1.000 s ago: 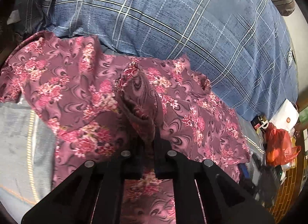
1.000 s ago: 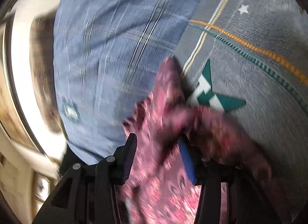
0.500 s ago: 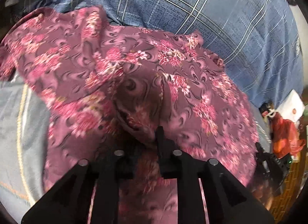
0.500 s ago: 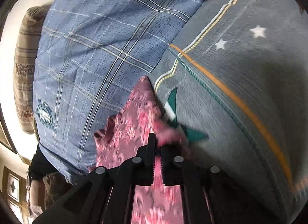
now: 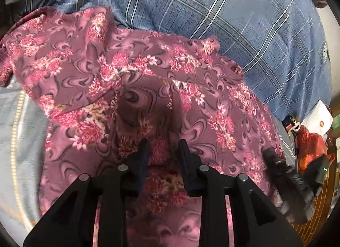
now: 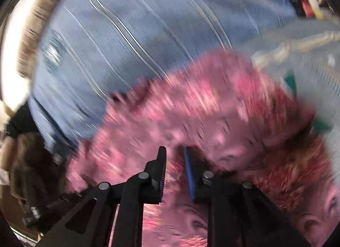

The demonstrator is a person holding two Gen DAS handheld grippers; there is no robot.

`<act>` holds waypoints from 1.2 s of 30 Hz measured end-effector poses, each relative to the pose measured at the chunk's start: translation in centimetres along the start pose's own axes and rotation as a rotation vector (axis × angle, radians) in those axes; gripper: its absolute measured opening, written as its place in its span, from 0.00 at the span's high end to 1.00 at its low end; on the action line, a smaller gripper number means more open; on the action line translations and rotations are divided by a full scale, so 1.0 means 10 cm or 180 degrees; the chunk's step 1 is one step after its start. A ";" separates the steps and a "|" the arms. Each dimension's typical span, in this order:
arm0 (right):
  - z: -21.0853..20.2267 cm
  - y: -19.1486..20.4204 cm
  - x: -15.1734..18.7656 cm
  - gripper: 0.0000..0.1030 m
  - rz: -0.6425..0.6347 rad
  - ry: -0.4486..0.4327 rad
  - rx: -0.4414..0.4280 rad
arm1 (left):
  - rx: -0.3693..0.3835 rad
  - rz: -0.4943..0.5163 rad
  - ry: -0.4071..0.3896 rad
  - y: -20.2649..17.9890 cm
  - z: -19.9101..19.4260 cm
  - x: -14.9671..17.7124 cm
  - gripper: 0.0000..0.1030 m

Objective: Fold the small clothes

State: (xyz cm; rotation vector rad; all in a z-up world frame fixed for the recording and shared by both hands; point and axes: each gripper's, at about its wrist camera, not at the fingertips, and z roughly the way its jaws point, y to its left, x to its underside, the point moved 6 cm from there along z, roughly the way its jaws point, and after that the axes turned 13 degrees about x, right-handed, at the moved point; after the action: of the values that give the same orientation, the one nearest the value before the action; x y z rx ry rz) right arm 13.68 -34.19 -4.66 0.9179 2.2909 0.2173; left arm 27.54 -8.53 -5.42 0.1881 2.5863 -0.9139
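A maroon garment with pink flowers (image 5: 148, 81) lies spread on the grey bed cover (image 5: 19, 136), its far edge against a blue plaid quilt (image 5: 244, 13). My left gripper (image 5: 163, 147) is open just above the cloth, its jaws apart with nothing between them. In the blurred right wrist view the same garment (image 6: 201, 108) fills the middle. My right gripper (image 6: 175, 153) is open over it, jaws a small gap apart. The right gripper's body shows dark and blurred at the garment's right edge in the left wrist view (image 5: 282, 172).
The blue plaid quilt (image 6: 127, 23) is bunched along the far side. A red plastic bag (image 5: 310, 145) and a white box (image 5: 316, 117) sit past the bed's right end. The grey cover has a green star print (image 6: 291, 81).
Both grippers were shut on the garment half a second ago and have opened. The garment has dropped and lies flatter and wider on the bed. The right gripper is moving fast.
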 end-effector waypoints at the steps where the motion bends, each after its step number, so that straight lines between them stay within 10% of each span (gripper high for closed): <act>1: -0.06 -0.01 0.00 0.86 0.0054 -0.0089 -0.0009 | -0.0006 0.0070 -0.0005 -0.01 -0.01 0.01 0.75; 11: 0.10 1.07 0.32 0.81 -0.0532 0.0092 -0.0407 | 0.0116 -0.0211 -0.0237 0.35 -0.61 -0.16 0.62; 15: 0.41 1.32 0.61 0.79 -0.0681 0.0377 -0.0525 | -0.0144 -0.0424 -0.0449 0.88 -1.01 -0.30 0.57; 20: 0.39 1.31 0.73 0.80 -0.0906 0.0072 -0.0488 | -0.0693 -0.0827 -0.0641 1.68 -1.38 -0.37 0.57; 26: 0.38 1.32 0.72 0.80 -0.0874 0.0057 -0.0541 | -0.1371 -0.0758 -0.0757 2.04 -1.49 -0.51 0.57; 31: 0.38 1.29 0.71 0.80 -0.0836 0.0064 -0.0591 | -0.1482 -0.0785 -0.0763 2.22 -1.34 -0.67 0.54; 36: 0.39 1.28 0.71 0.80 -0.0804 0.0070 -0.0631 | -0.1410 -0.0820 -0.0718 2.29 -1.20 -0.74 0.95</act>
State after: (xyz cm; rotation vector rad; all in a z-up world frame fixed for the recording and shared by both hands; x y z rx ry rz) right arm 19.41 -20.30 -6.56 0.5235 2.3293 0.3382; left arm 36.30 16.89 -7.04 -0.3563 2.5551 -0.3891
